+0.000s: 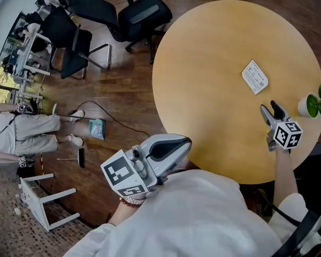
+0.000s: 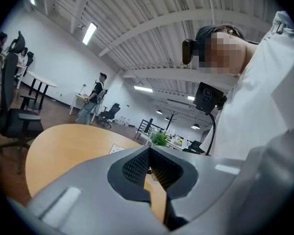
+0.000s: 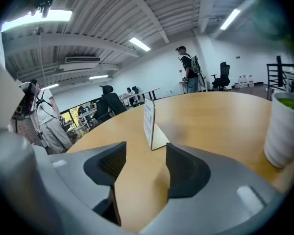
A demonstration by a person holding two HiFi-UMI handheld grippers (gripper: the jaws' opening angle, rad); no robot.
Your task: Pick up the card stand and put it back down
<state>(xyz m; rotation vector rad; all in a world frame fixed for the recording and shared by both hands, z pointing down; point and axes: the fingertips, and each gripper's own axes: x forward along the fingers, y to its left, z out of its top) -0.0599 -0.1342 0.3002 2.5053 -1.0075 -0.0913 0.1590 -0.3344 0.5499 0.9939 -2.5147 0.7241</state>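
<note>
The card stand (image 1: 255,77) is a small white printed card on the right half of the round wooden table (image 1: 214,100). In the right gripper view the card stand (image 3: 149,123) stands upright on its base, a short way ahead of the jaws. My right gripper (image 1: 268,107) hovers just on the near side of it, open (image 3: 146,153), with only bare tabletop between its fingers. My left gripper (image 1: 186,142) is held close to my body at the table's near-left edge. Its fingers meet at the tips (image 2: 149,153) with nothing in them.
A white pot with a green plant (image 1: 310,105) stands at the table's right edge, close beside my right gripper (image 3: 284,131). Black office chairs (image 1: 142,12) stand beyond the table's far left. A person (image 1: 21,133), a white stool (image 1: 43,199) and a floor cable (image 1: 104,114) are at the left.
</note>
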